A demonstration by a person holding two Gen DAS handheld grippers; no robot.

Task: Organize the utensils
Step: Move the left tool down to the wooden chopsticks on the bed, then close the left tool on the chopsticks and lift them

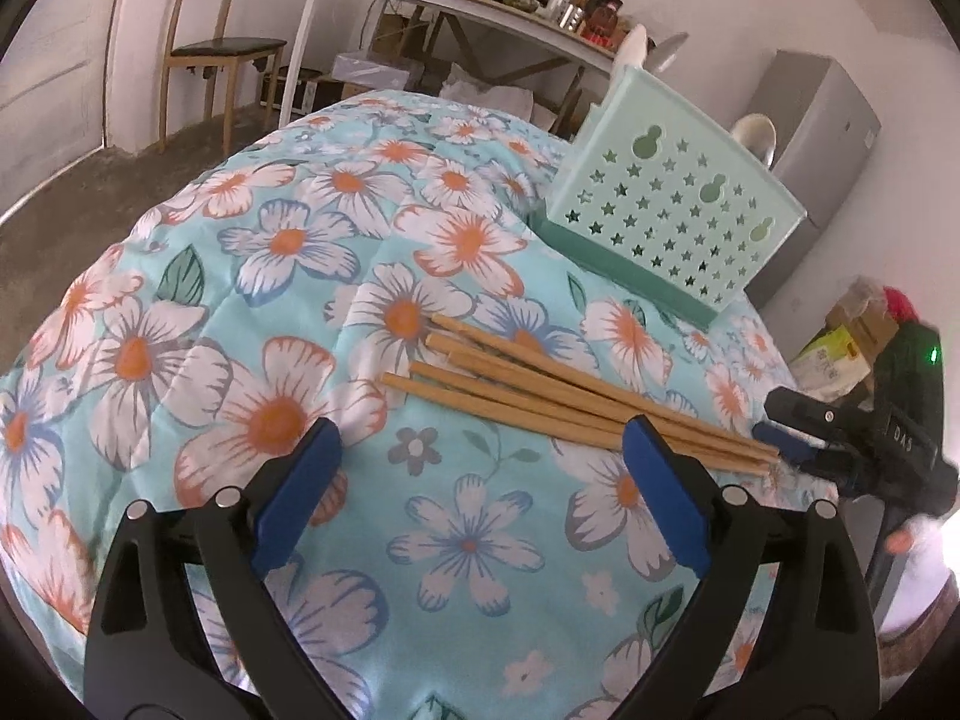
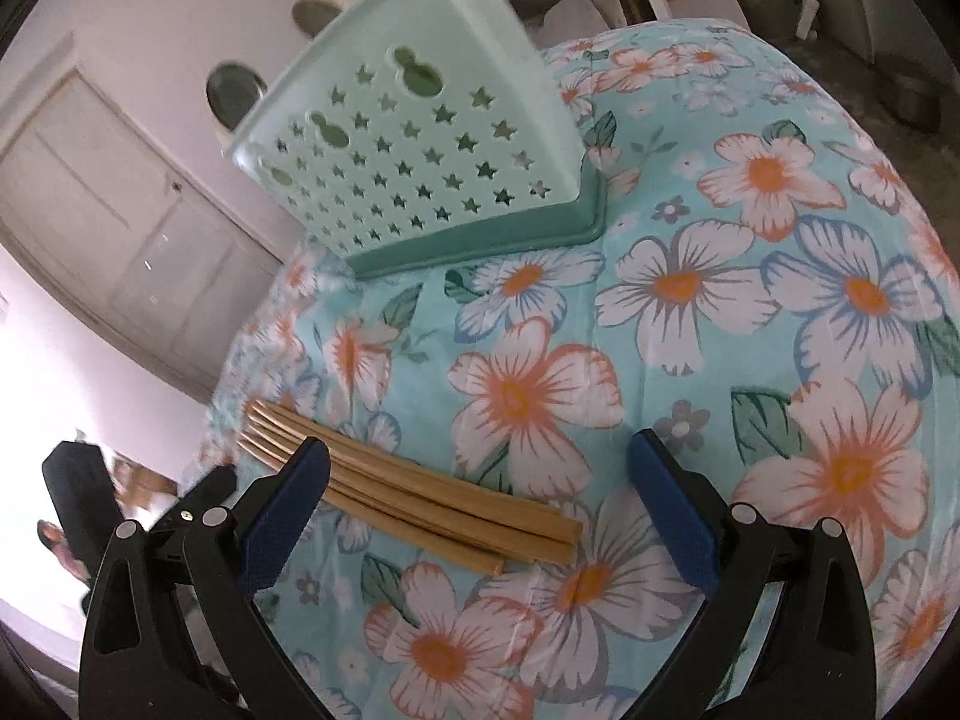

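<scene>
Risk of scattering: both left gripper (image 1: 480,492) and right gripper (image 2: 480,504) spread wide, empty, over loose bamboo chopsticks (image 1: 576,399) bunched flat on floral cloth (image 1: 288,276) near mint utensil holder (image 1: 672,216); partial pinch likely to roll strays off edge.

chopsticks (image 2: 414,498) on floral cloth (image 2: 690,300); mint holder (image 2: 420,144) beyond
</scene>
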